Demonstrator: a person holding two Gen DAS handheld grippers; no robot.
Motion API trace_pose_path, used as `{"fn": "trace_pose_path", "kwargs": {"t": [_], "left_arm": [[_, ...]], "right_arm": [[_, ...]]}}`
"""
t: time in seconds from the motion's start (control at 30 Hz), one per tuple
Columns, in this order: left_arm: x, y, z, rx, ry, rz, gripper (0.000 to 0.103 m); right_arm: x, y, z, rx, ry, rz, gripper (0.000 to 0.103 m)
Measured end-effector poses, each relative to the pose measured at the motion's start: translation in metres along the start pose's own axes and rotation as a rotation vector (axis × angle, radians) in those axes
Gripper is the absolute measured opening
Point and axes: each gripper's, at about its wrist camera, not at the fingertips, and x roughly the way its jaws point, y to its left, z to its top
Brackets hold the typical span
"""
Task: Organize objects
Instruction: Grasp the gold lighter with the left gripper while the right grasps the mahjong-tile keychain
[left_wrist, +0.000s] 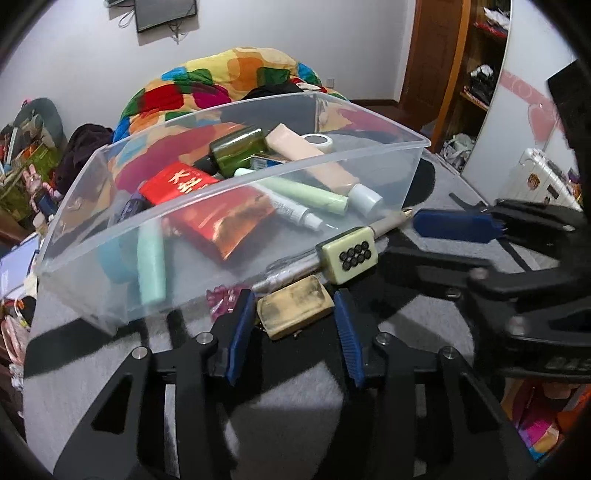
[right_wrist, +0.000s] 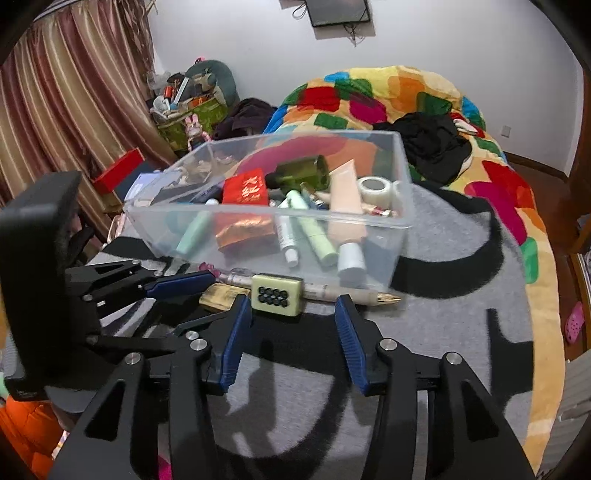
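Observation:
A clear plastic bin (left_wrist: 258, 177) (right_wrist: 400, 221) holds tubes, a red packet (left_wrist: 184, 188) and a green bottle (left_wrist: 240, 149). On the grey blanket in front of it lie a mahjong tile (left_wrist: 348, 254) (right_wrist: 277, 294), a long pen (left_wrist: 391, 221) (right_wrist: 351, 293), a worn yellowish eraser (left_wrist: 295, 310) (right_wrist: 221, 294) and a pink wrapped candy (left_wrist: 221, 301). My left gripper (left_wrist: 293, 325) is open with the eraser between its fingers. My right gripper (right_wrist: 293, 321) is open just before the tile, and shows at right in the left wrist view (left_wrist: 417, 236).
A colourful quilt (right_wrist: 388, 99) and black clothes (right_wrist: 432, 144) lie behind the bin. Curtains (right_wrist: 74, 110) and cluttered boxes (right_wrist: 188, 107) stand at left. A wooden shelf (left_wrist: 476, 74) and a white suitcase (left_wrist: 543, 181) are at right.

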Motion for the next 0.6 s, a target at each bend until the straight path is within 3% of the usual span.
{"fn": "trace_pose_path", "kwargs": {"t": [0.33, 0.43, 0.6], "left_arm": [[-0.048, 0.028, -0.029, -0.09, -0.113, -0.029, 0.044], [-0.055, 0.039, -0.033, -0.124, -0.127, -0.024, 0.044], [-0.063, 0.052, -0.035, -0.167, -0.15, -0.021, 0.044]], "right_arm": [[0.031, 0.013, 0.005, 0.002, 0.057, -0.064, 0.044], [0.031, 0.015, 0.004, 0.0, 0.051, -0.093, 0.033], [0.02, 0.011, -0.002, 0.01, 0.037, -0.096, 0.033]]}}
